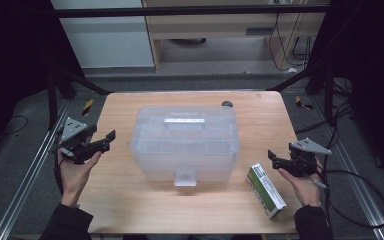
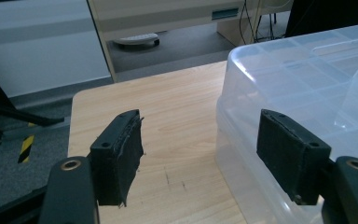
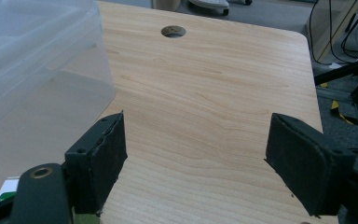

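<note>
A clear plastic storage box [image 1: 185, 142] with a lid handle and a front latch stands shut in the middle of the wooden table [image 1: 130, 200]. My left gripper [image 1: 107, 141] hovers at the table's left edge, beside the box, open and holding nothing. In the left gripper view the jaws of the left gripper [image 2: 200, 144] stand wide apart, the right one just in front of the box [image 2: 307, 84]. My right gripper [image 1: 272, 159] is at the right edge, open and empty; in its own view the right gripper [image 3: 196, 144] frames bare wood, with the box [image 3: 37, 70] to its left.
A green and white carton [image 1: 265, 190] lies flat at the front right, just left of the right hand; its corner [image 3: 7, 193] peeks out below the left jaw. A cable hole [image 1: 227, 104] sits at the table's far edge. Dark frame struts flank the table.
</note>
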Action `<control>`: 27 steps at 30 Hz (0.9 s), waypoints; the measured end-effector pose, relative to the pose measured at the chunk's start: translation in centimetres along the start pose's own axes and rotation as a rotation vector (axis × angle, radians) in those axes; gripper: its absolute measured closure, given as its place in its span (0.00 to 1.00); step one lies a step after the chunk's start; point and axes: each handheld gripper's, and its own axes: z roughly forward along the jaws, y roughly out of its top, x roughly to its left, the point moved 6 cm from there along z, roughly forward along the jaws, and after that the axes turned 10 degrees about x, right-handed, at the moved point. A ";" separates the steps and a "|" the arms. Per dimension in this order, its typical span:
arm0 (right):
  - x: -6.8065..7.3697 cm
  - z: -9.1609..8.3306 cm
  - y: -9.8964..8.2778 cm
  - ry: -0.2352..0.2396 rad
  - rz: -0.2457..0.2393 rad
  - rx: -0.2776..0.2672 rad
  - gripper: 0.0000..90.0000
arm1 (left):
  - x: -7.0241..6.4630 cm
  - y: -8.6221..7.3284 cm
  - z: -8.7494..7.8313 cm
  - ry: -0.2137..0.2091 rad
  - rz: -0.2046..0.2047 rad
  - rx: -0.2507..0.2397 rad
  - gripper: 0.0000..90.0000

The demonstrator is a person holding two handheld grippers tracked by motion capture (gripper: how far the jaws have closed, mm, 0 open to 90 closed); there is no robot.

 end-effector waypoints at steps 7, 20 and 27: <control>0.1 -0.1 0.2 -0.004 -0.009 -0.004 0.23 | -0.6 1.2 0.2 -0.006 0.038 0.000 0.34; 0.3 -0.2 0.3 -0.001 -0.022 0.003 0.22 | -1.8 2.9 0.4 -0.005 0.117 0.007 0.35; 0.2 -0.1 0.2 -0.005 -0.026 0.013 0.21 | -2.9 4.4 0.4 -0.020 0.205 0.048 0.35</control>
